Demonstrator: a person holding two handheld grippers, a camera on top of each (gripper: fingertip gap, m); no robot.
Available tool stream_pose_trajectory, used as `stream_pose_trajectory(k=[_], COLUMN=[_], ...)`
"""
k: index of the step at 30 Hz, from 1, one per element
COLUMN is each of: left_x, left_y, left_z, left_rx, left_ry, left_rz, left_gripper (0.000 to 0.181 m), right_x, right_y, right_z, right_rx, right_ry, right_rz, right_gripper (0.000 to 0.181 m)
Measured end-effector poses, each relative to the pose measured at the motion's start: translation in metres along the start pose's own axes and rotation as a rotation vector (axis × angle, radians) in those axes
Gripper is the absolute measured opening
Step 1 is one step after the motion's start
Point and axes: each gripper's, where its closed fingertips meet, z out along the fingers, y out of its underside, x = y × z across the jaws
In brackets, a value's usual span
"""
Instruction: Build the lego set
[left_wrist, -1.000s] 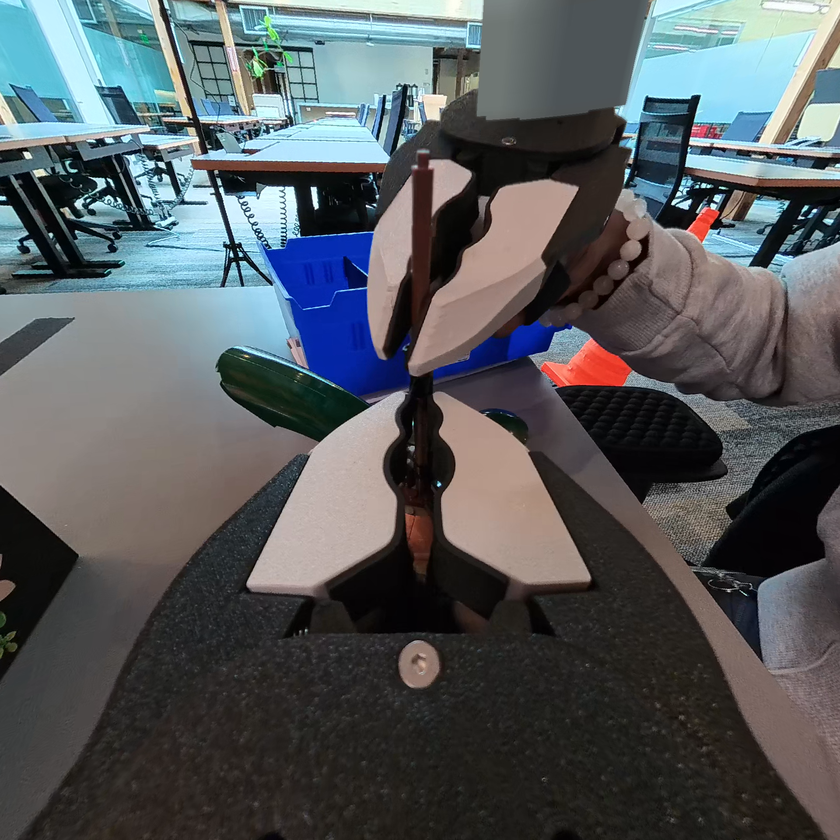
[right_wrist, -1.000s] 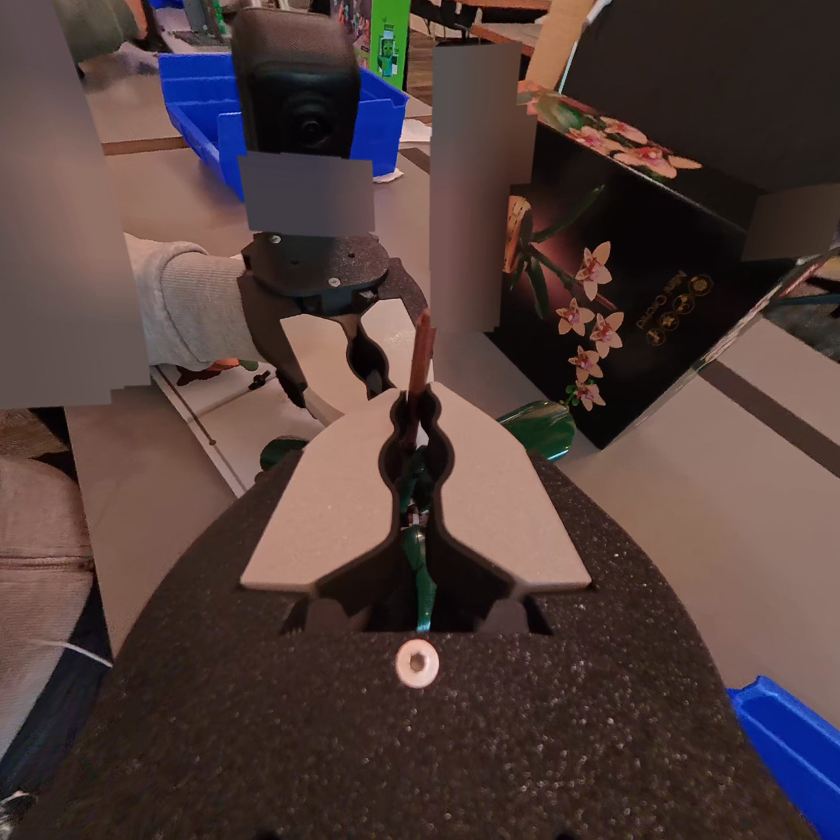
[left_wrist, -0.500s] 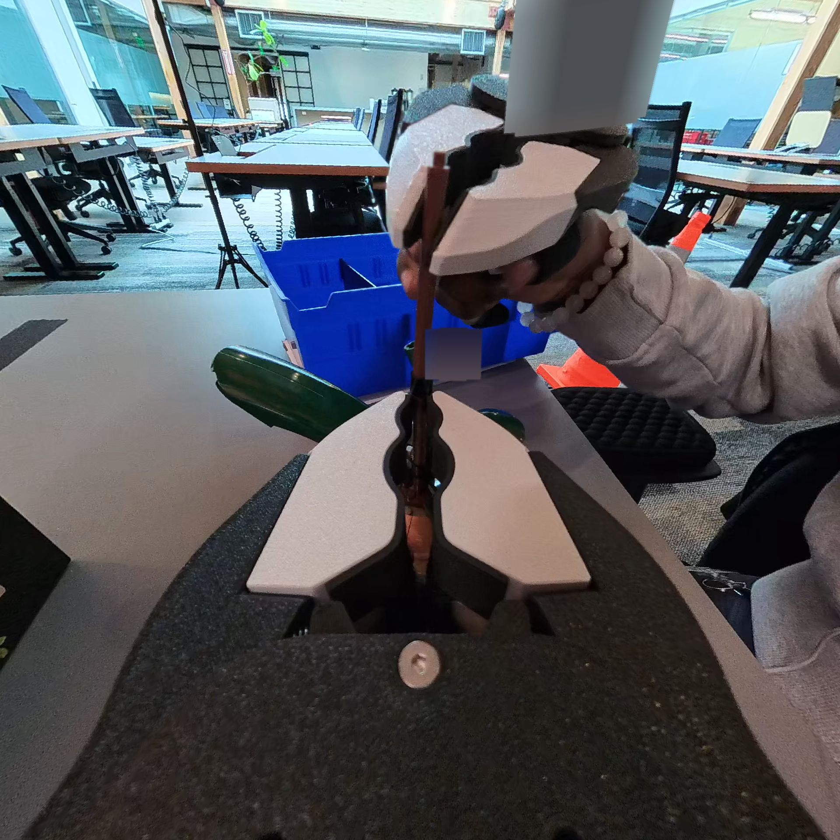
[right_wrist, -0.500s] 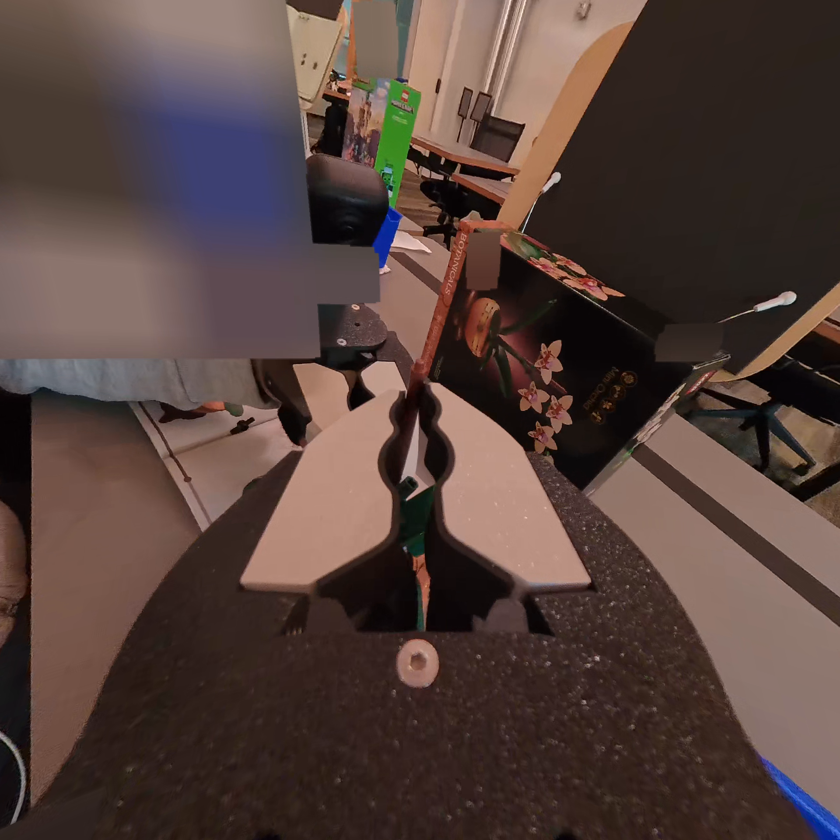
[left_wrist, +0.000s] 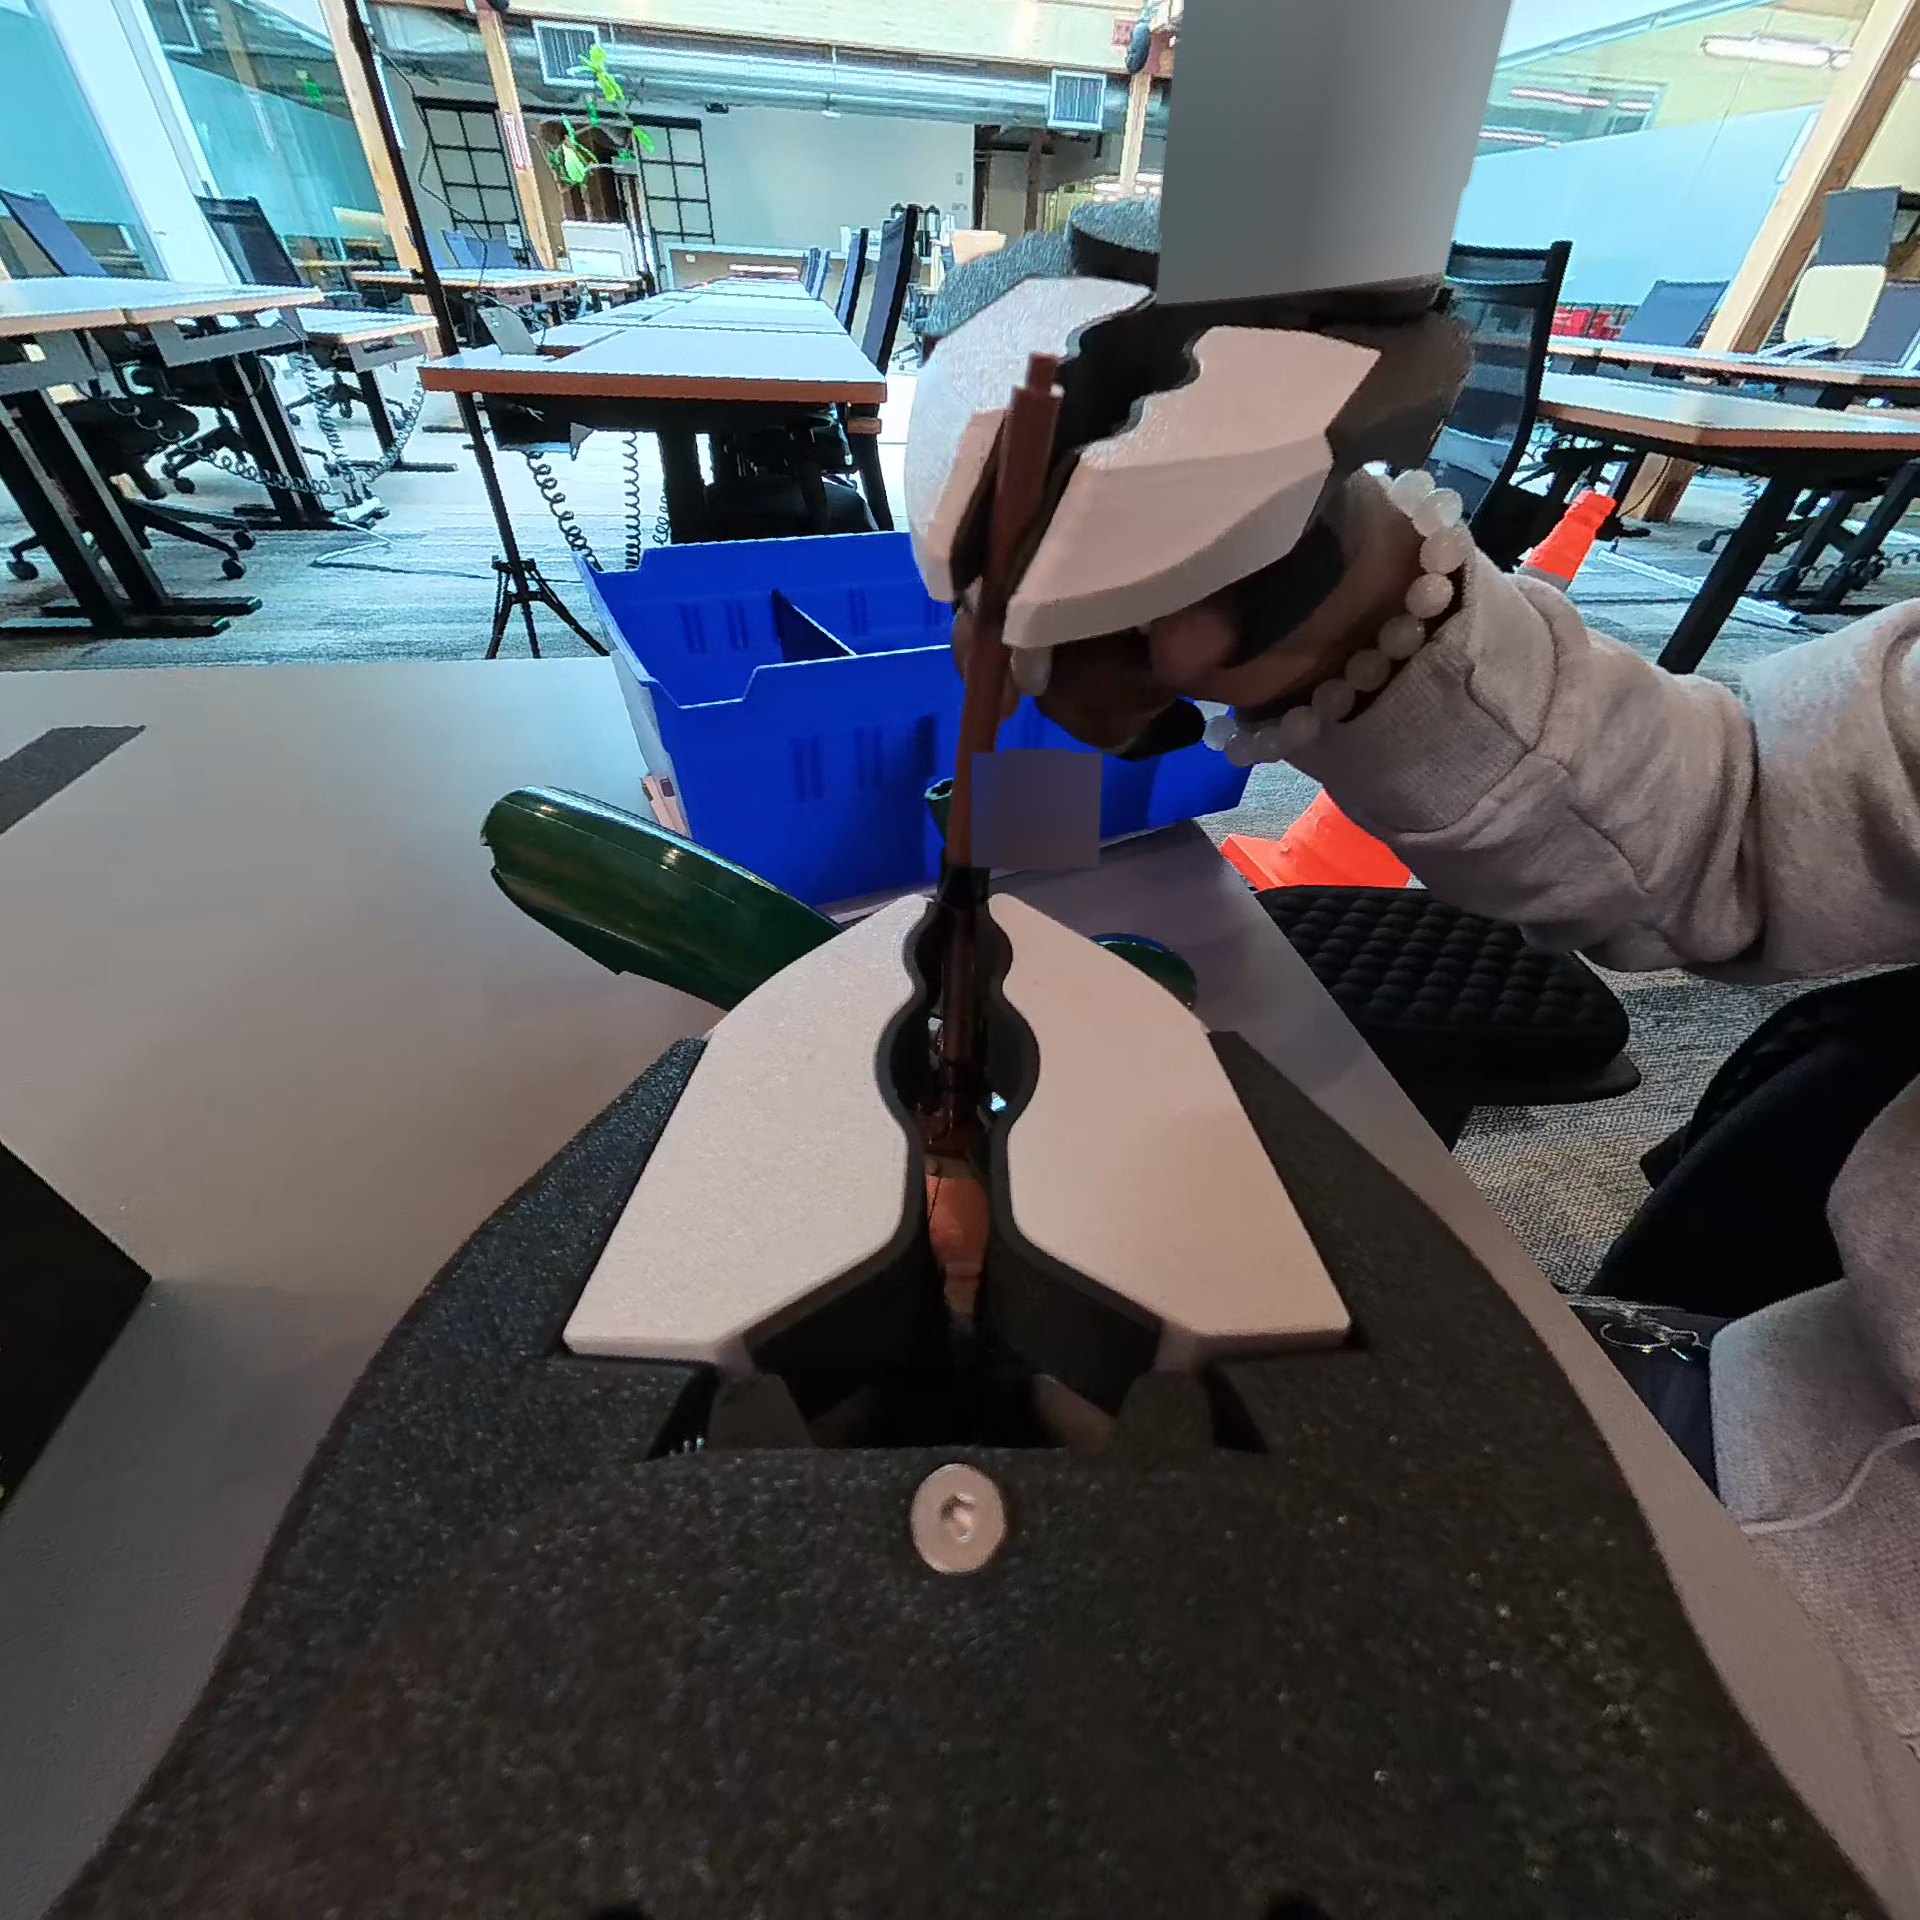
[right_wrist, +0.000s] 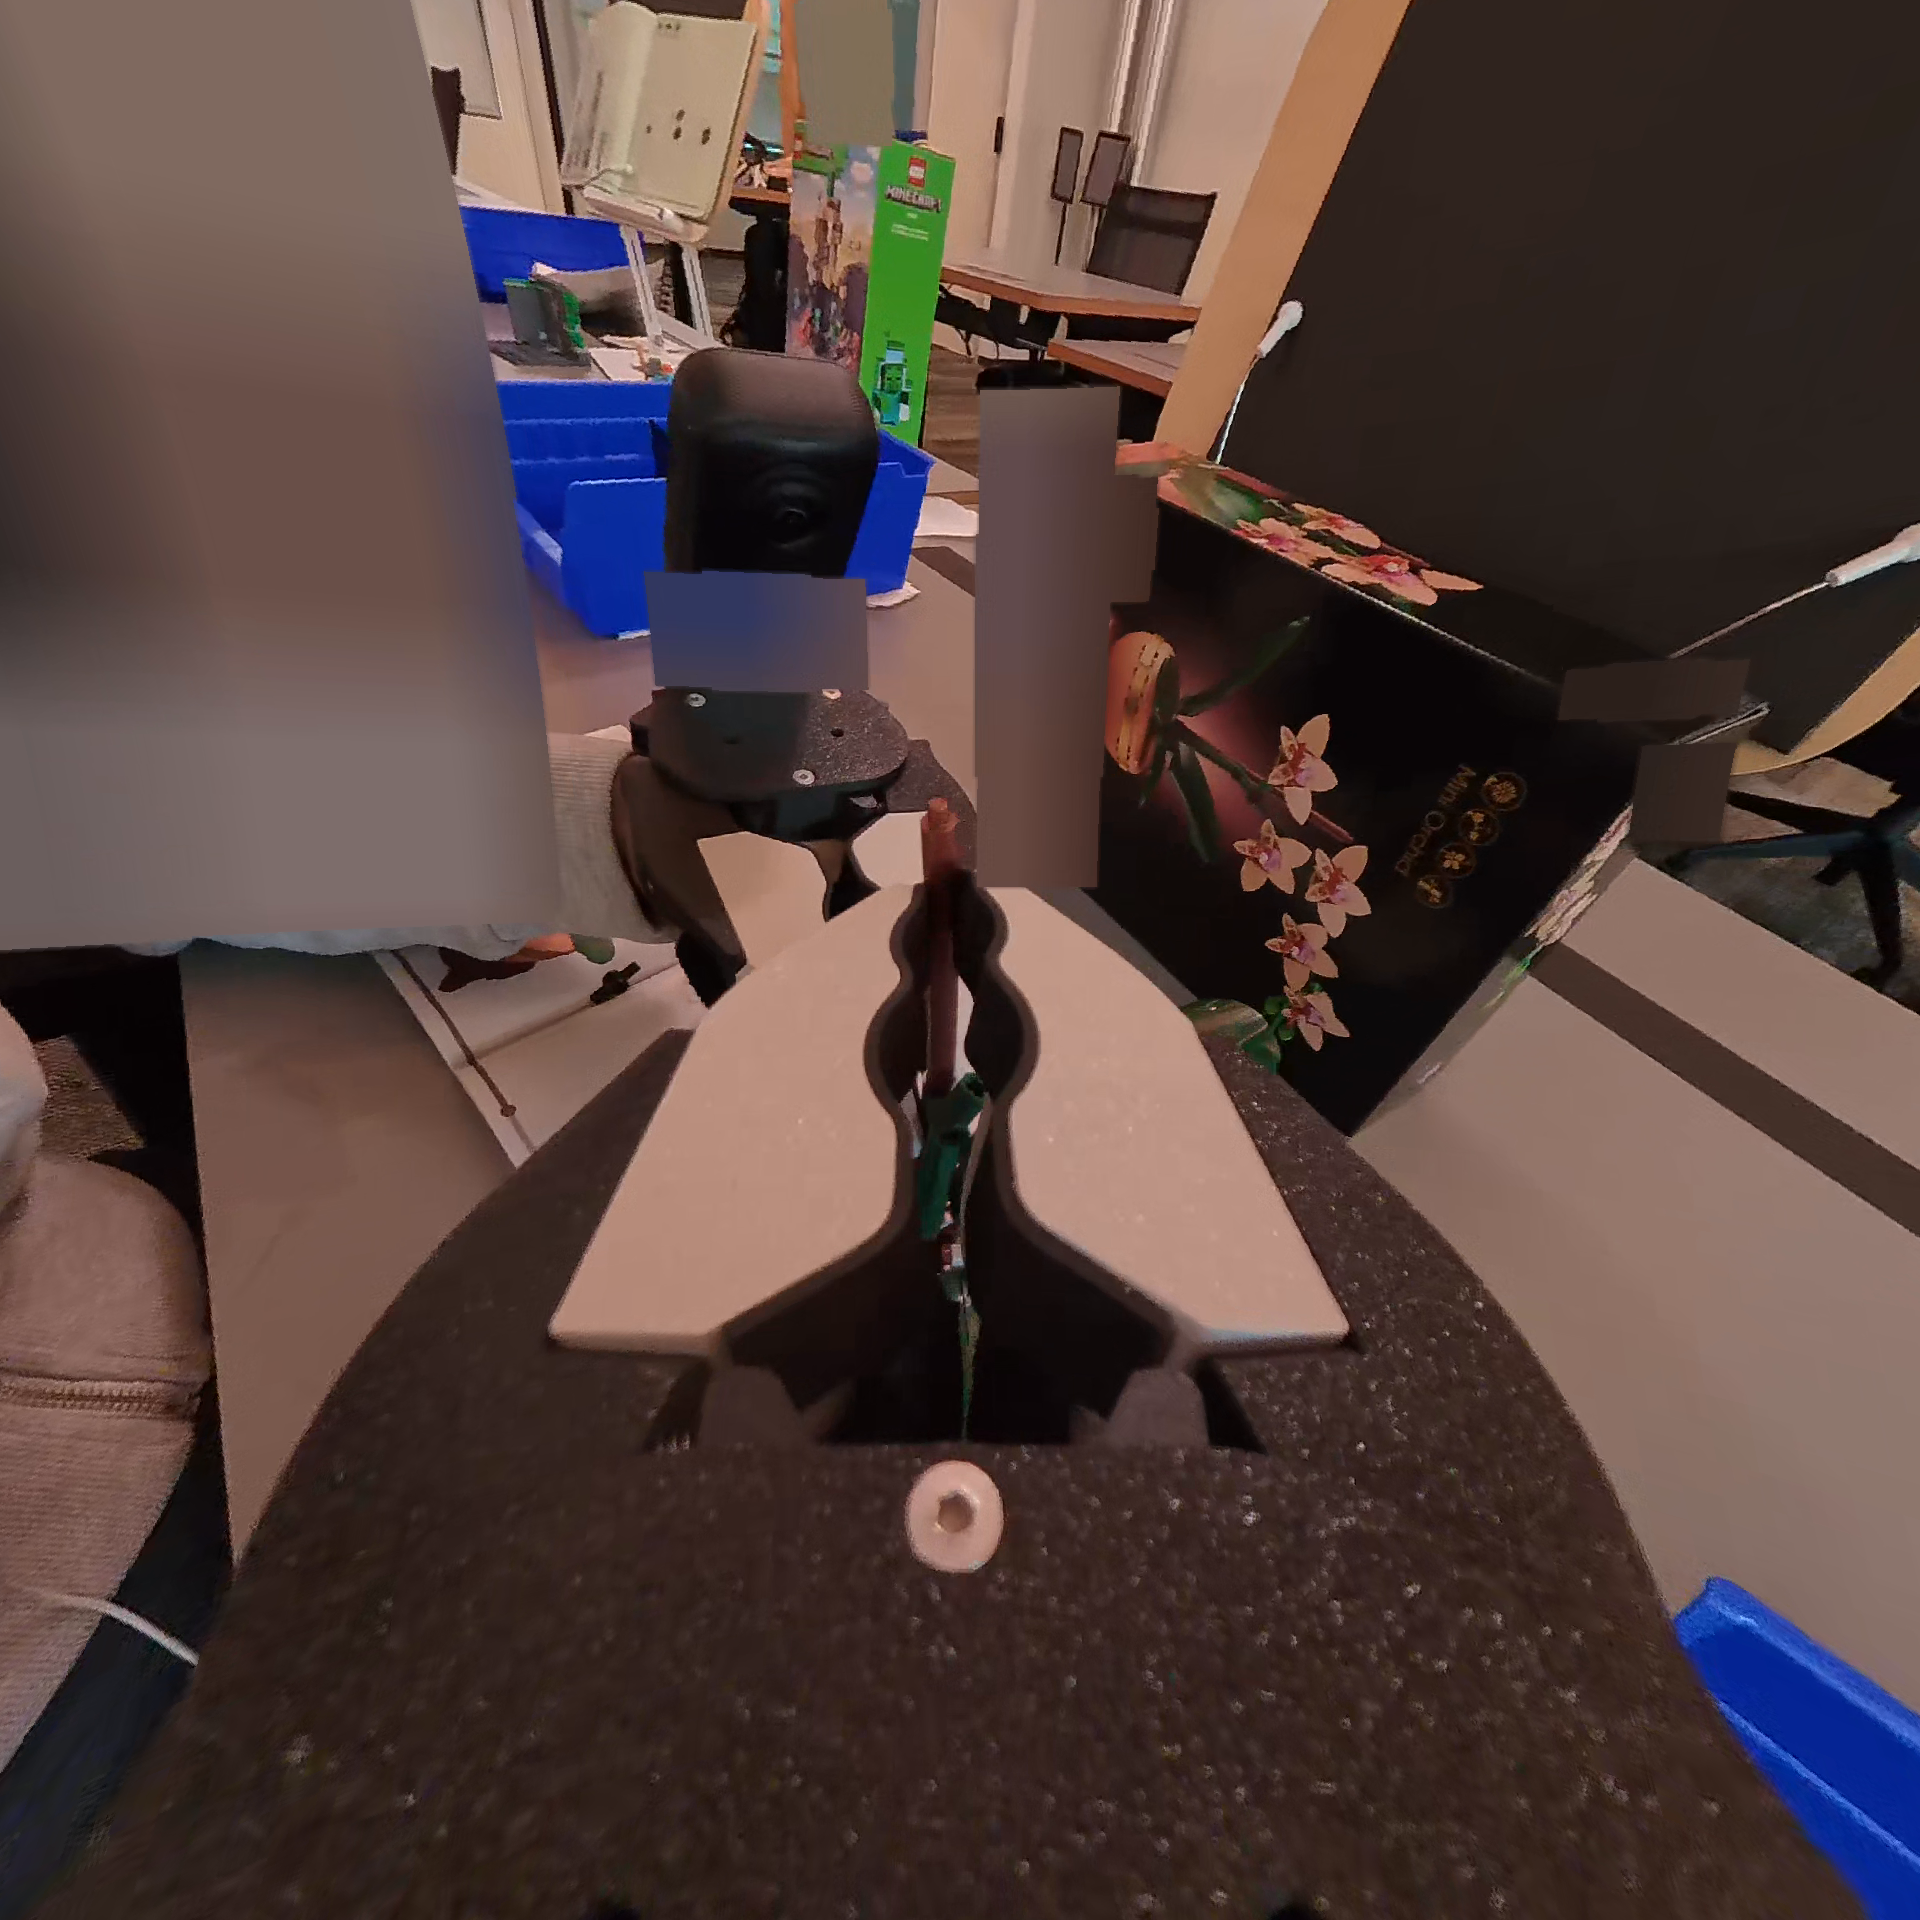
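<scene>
A thin brown rod (left_wrist: 982, 665) runs between both grippers above the grey table (left_wrist: 260, 883). My left gripper (left_wrist: 961, 909) is shut on the rod's lower end, with an orange-pink piece (left_wrist: 956, 1216) between its fingers. My right gripper (left_wrist: 987, 613) is higher up and shut on the rod's upper part. In the right wrist view the right gripper (right_wrist: 951, 894) is shut on the rod (right_wrist: 940, 935), with a green stem piece (right_wrist: 948, 1143) between its fingers. The left gripper (right_wrist: 821, 904) shows just beyond it. Dark green leaf pieces (left_wrist: 644, 904) lie under the left gripper.
A blue bin (left_wrist: 831, 748) stands past the table's far edge, with an orange cone (left_wrist: 1309, 842) and a black cushion (left_wrist: 1434, 987) to its right. A dark set box with orchid pictures (right_wrist: 1351, 831) stands to the right. More blue bins (right_wrist: 582, 520) sit behind. Left tips to right tips: about 6 centimetres.
My right gripper has risen and tilted back, so more of the brown rod shows between the two grippers. My left gripper has stayed put, still shut on the rod.
</scene>
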Motion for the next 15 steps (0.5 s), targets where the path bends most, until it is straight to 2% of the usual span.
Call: stream_pose_trajectory(k=[6, 8, 9, 11, 15], left_x=[-0.001, 0.000, 0.000, -0.001, -0.005], left_y=[0.000, 0.000, 0.000, 0.001, -0.010], left_z=[0.000, 0.000, 0.000, -0.001, -0.013], left_rx=[-0.003, -0.003, -0.006, -0.015, -0.017], left_ry=[-0.002, 0.006, 0.005, -0.003, -0.025], left_rz=[-0.001, 0.000, 0.003, 0.012, 0.040], left_gripper=[0.004, 0.005, 0.005, 0.006, 0.015], right_x=[0.001, -0.001, -0.002, -0.001, 0.017], right_y=[0.000, -0.002, -0.002, -0.011, -0.040], right_z=[0.002, 0.000, -0.001, -0.006, -0.044], right_rx=[-0.006, 0.015, 0.027, 0.106, 0.389], right_ry=[-0.004, 0.004, 0.005, 0.021, 0.170], right_rz=[0.017, -0.053, -0.078, -0.038, 0.008], right_gripper=[0.005, 0.005, 0.018, 0.058, 0.095])
